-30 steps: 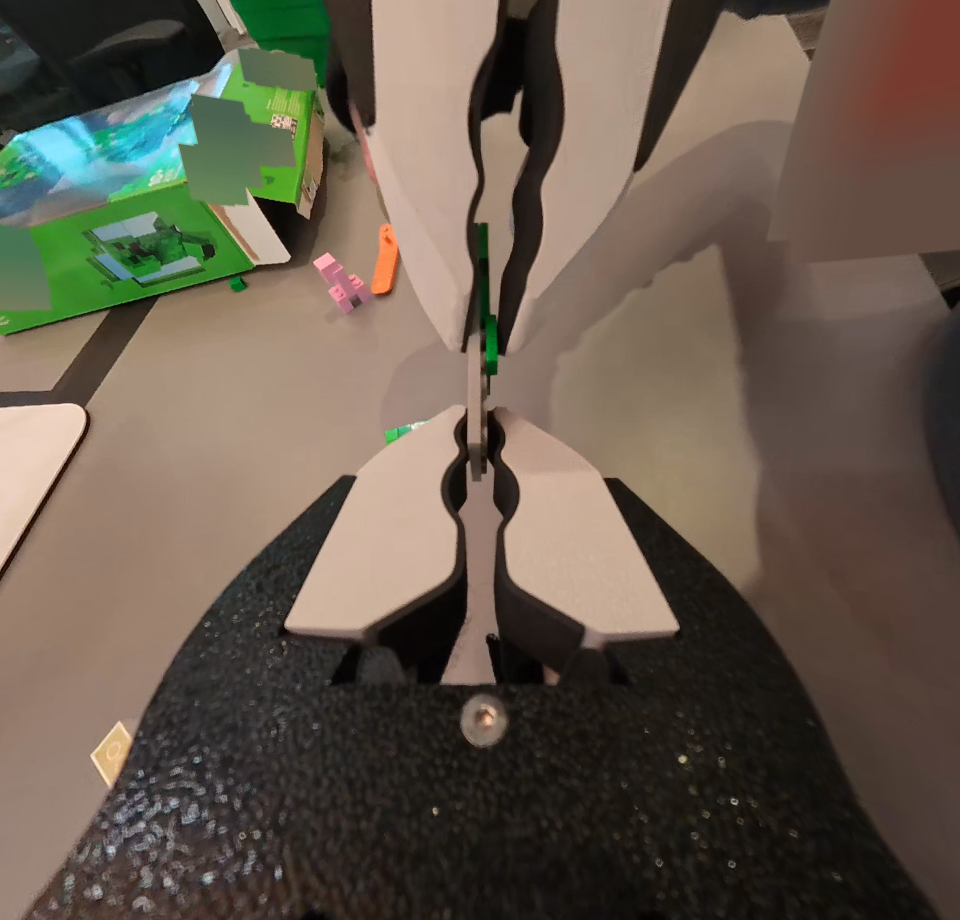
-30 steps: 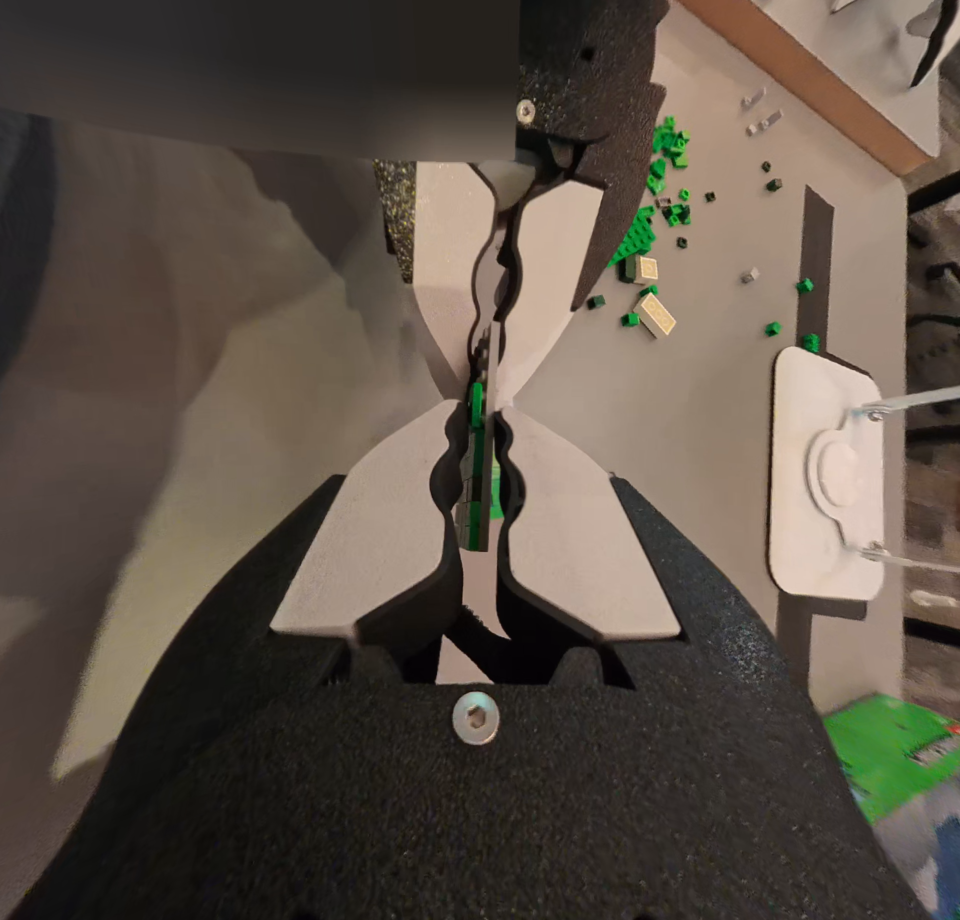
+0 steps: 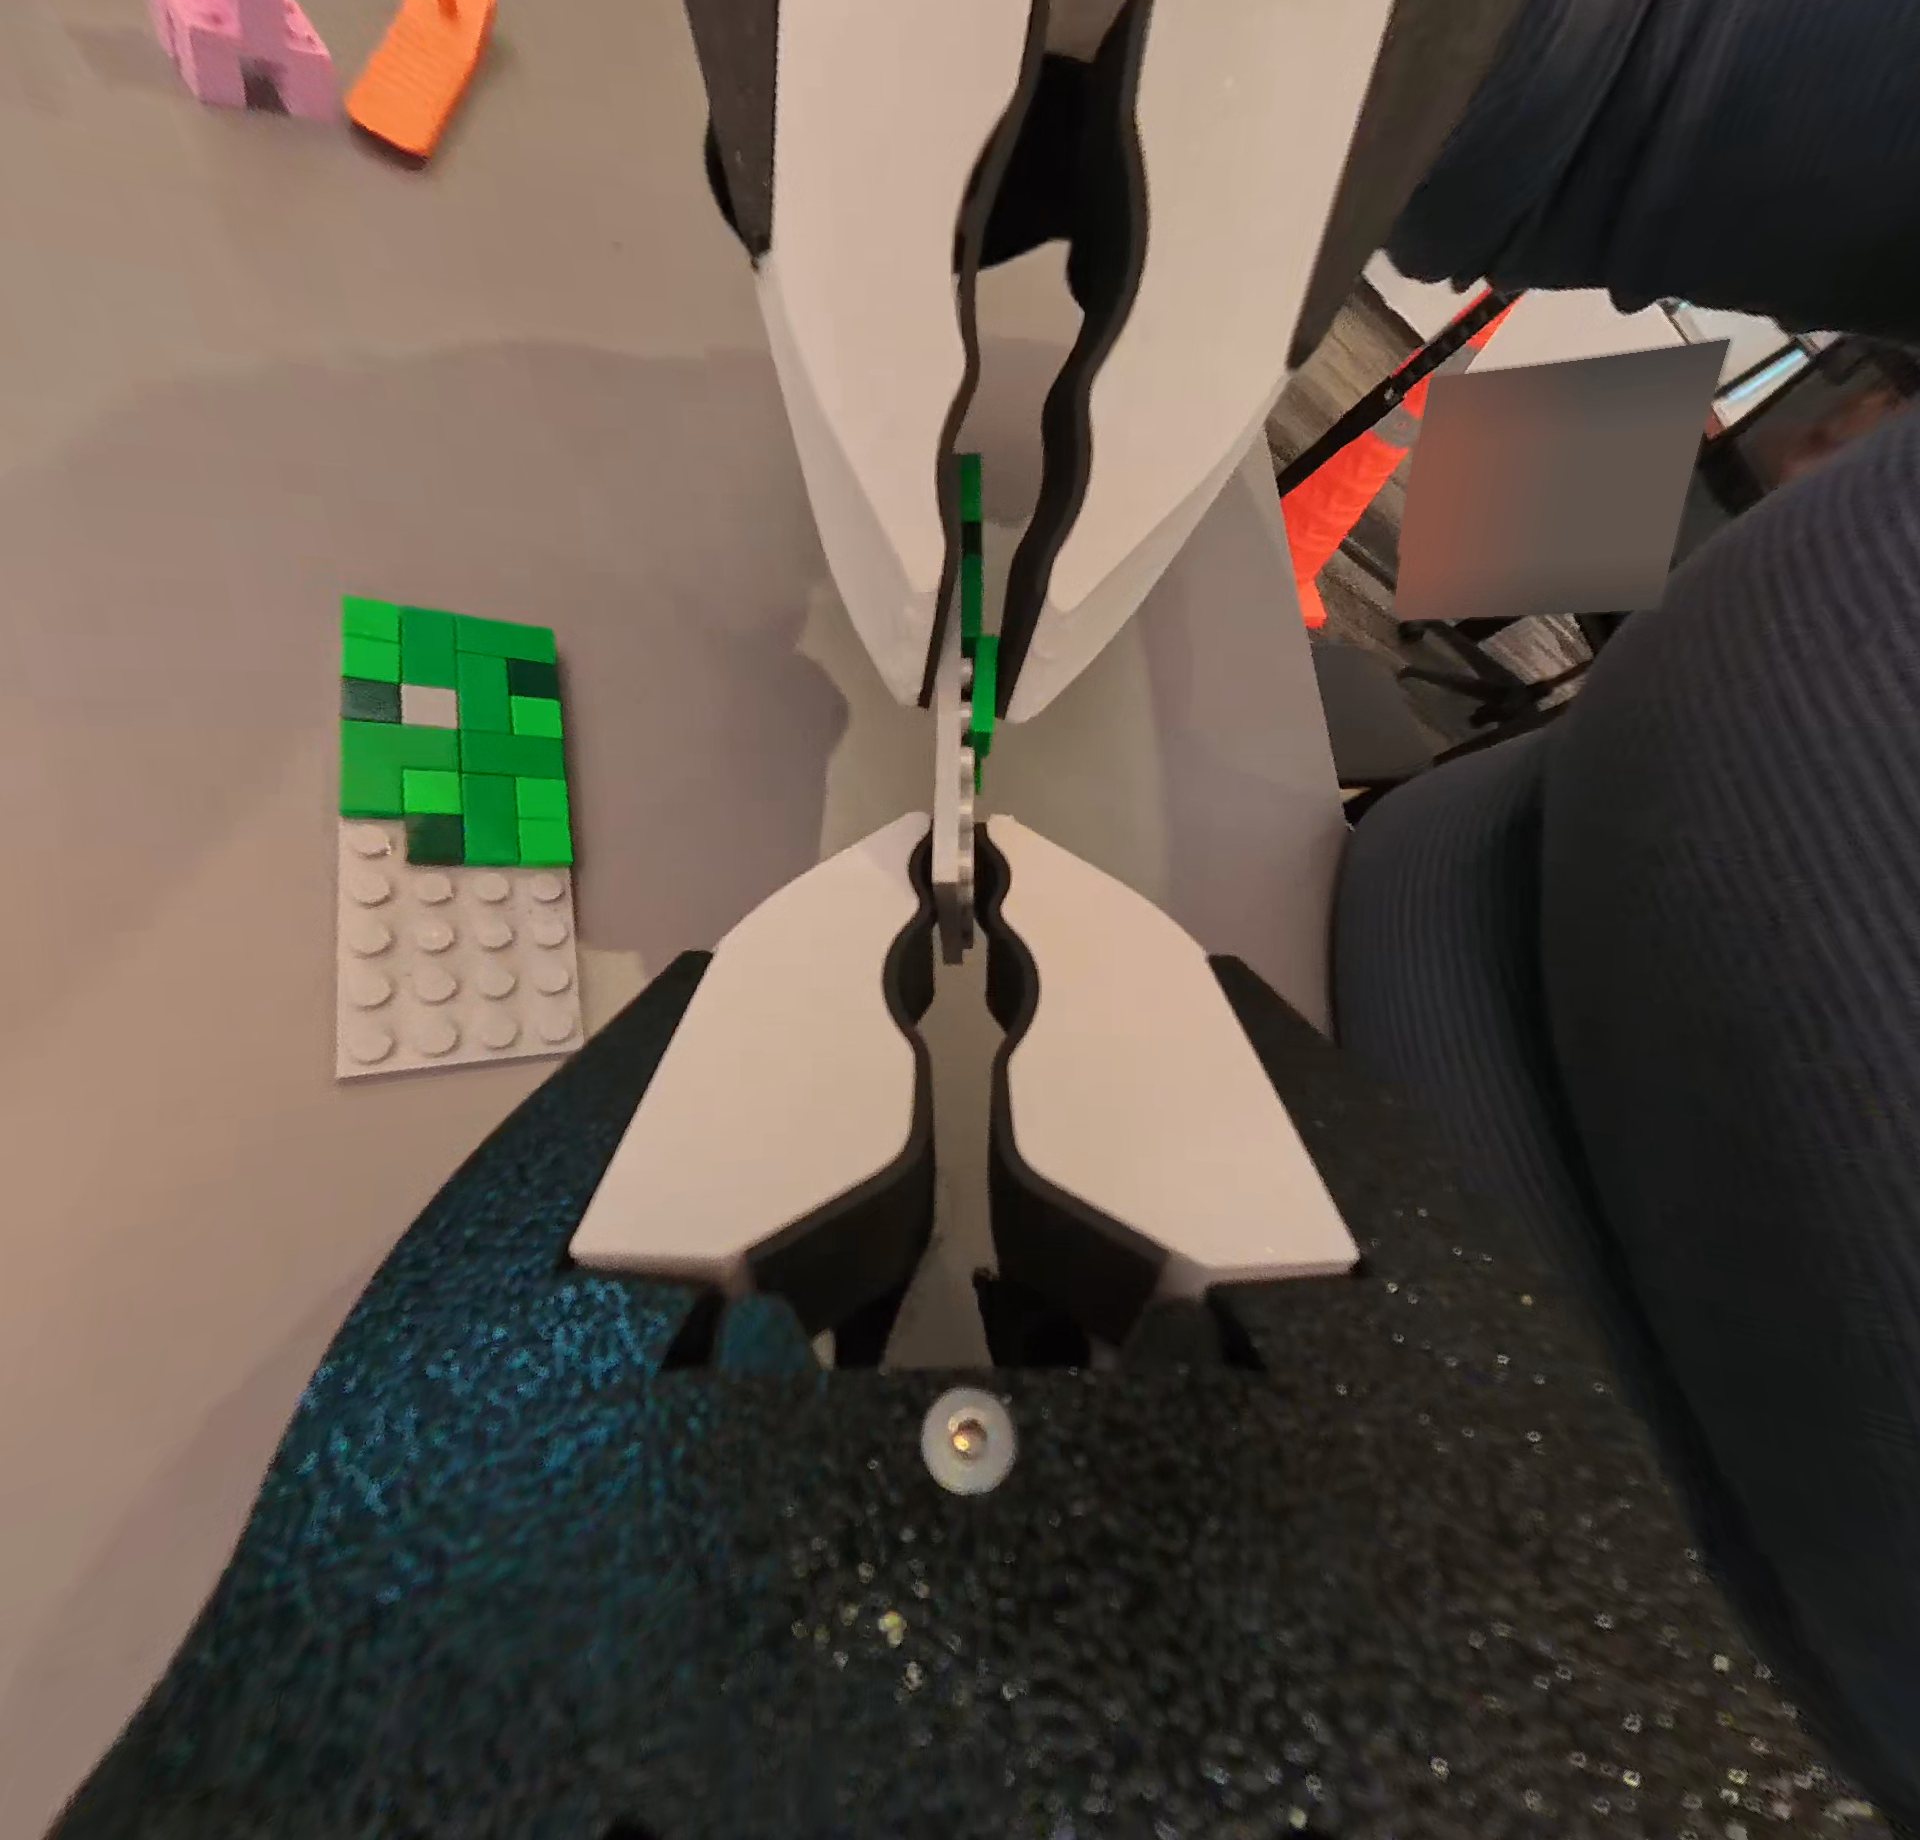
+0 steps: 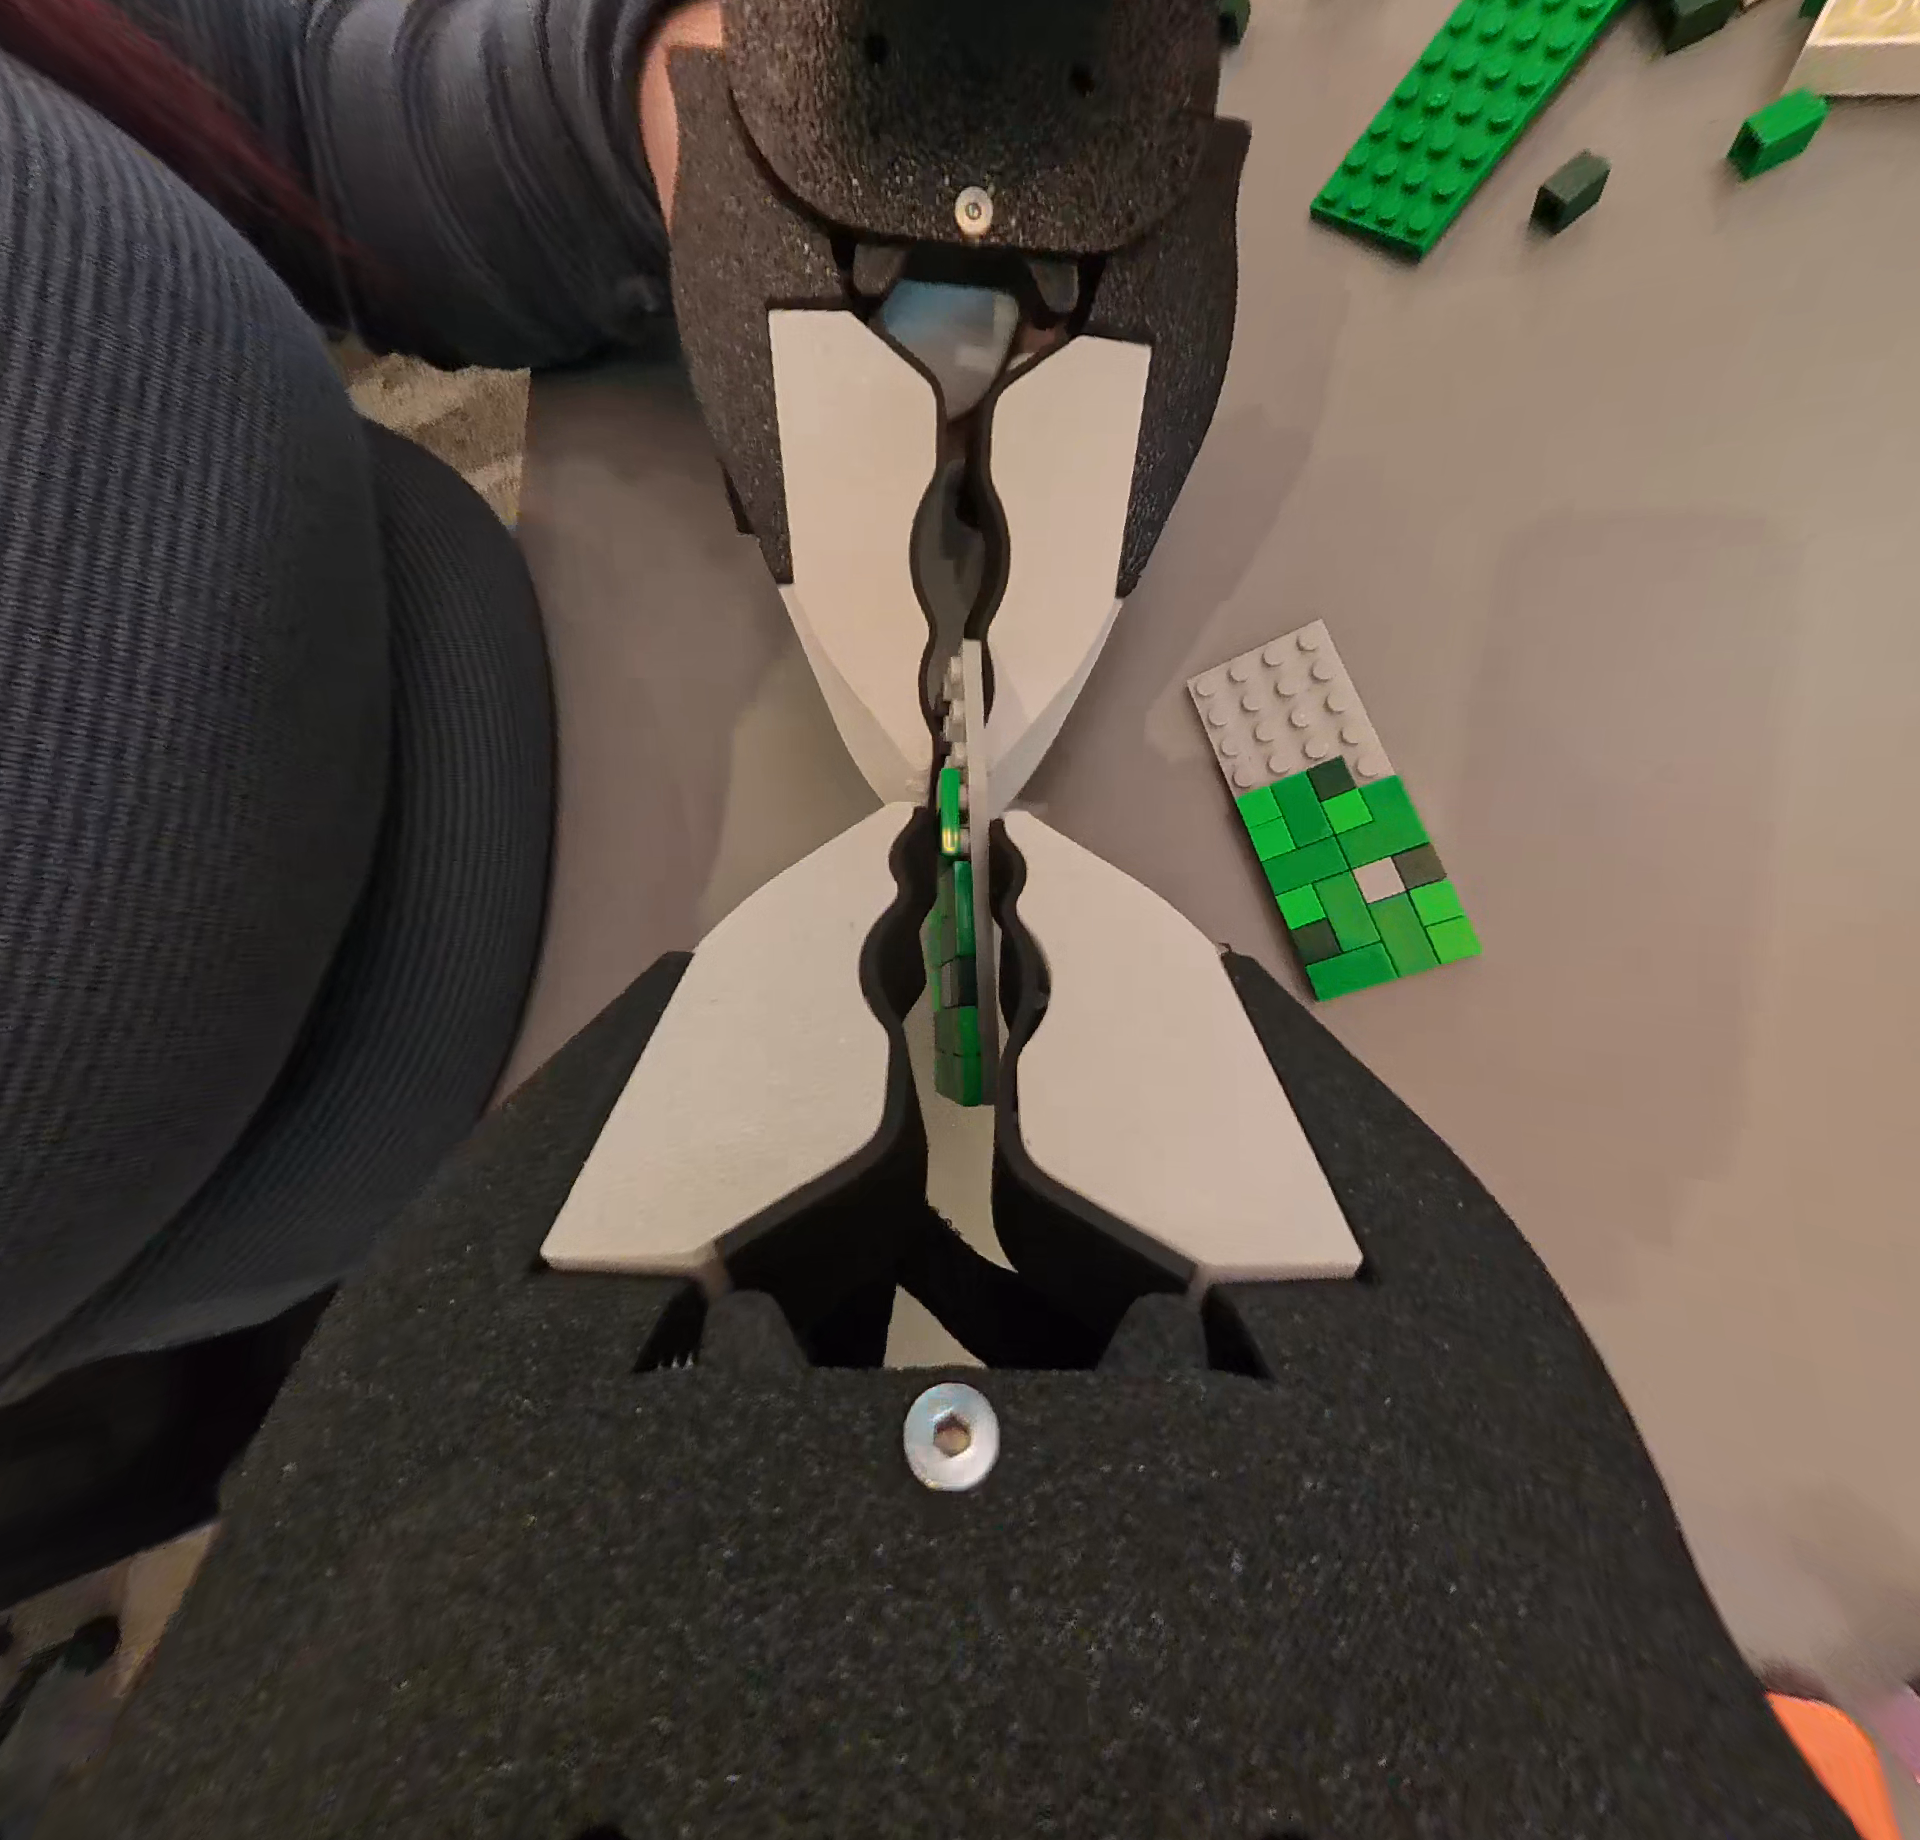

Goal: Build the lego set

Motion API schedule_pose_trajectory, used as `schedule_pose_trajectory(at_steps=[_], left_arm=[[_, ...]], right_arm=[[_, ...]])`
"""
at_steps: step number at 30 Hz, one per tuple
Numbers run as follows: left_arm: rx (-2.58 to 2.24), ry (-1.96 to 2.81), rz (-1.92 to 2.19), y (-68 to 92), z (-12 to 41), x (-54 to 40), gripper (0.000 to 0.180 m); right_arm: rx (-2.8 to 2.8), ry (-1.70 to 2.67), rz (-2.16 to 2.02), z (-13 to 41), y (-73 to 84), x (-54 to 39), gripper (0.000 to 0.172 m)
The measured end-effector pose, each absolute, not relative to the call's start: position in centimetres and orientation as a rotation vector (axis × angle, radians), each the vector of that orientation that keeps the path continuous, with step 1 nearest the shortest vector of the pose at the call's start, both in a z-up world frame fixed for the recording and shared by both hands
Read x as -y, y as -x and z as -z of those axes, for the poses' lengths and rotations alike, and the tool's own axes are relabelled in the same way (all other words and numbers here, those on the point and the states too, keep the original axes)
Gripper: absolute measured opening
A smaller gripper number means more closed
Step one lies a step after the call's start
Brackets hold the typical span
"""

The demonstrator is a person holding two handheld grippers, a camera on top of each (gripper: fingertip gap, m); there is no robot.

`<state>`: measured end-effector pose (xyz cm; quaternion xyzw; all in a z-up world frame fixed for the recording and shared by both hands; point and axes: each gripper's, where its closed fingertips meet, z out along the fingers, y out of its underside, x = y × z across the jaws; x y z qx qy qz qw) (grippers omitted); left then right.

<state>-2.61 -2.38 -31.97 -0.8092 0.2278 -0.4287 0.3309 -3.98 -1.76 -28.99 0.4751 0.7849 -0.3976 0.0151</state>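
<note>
1. Here, the left gripper (image 3: 958,834) is nearly closed, pinching the bare end of a grey studded plate (image 3: 951,803).
2. The right gripper (image 4: 951,824), opposite and tip to tip, seemingly clamps the plate's green-tiled end.
3. A second tiled plate (image 3: 447,834) lies left of the left gripper.

Even indoor light, soft shadows, fisheye edges

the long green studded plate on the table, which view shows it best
The right wrist view. The long green studded plate lies at its upper right on the grey table, rows of studs plain, among loose green bricks. The left wrist view does not show it at all.
</note>
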Motion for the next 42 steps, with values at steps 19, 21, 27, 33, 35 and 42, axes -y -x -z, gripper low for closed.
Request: schedule_pose_trajectory(at_steps=[19,21,27,33,35,42], left_arm=[[-0.603,1.703,0.964,3.9,25.9,1.5,0.016],[-0.645,1.695,0.903,3.9,25.9,1.6,0.013],[-0.718,1.695,0.745,3.7,26.2,1.4,0.009],[-0.776,1.662,0.678,3.5,25.9,1.7,0.006],[-0.800,1.656,0.622,3.5,25.9,1.7,0.005],[-0.796,1.638,0.626,3.3,25.7,1.7,0.005]], right_arm=[[-2.899,-1.411,1.445,25.2,4.8,2.1,0.007],[-2.891,-1.408,1.455,25.2,4.7,2.3,0.008],[-2.927,-1.378,1.451,25.3,4.8,2.3,0.007],[-3.026,-1.287,1.411,25.1,4.7,2.7,0.009],[-3.079,-1.254,1.377,25.1,4.7,2.8,0.009],[-3.149,-1.221,1.317,24.9,4.5,2.8,0.009]])
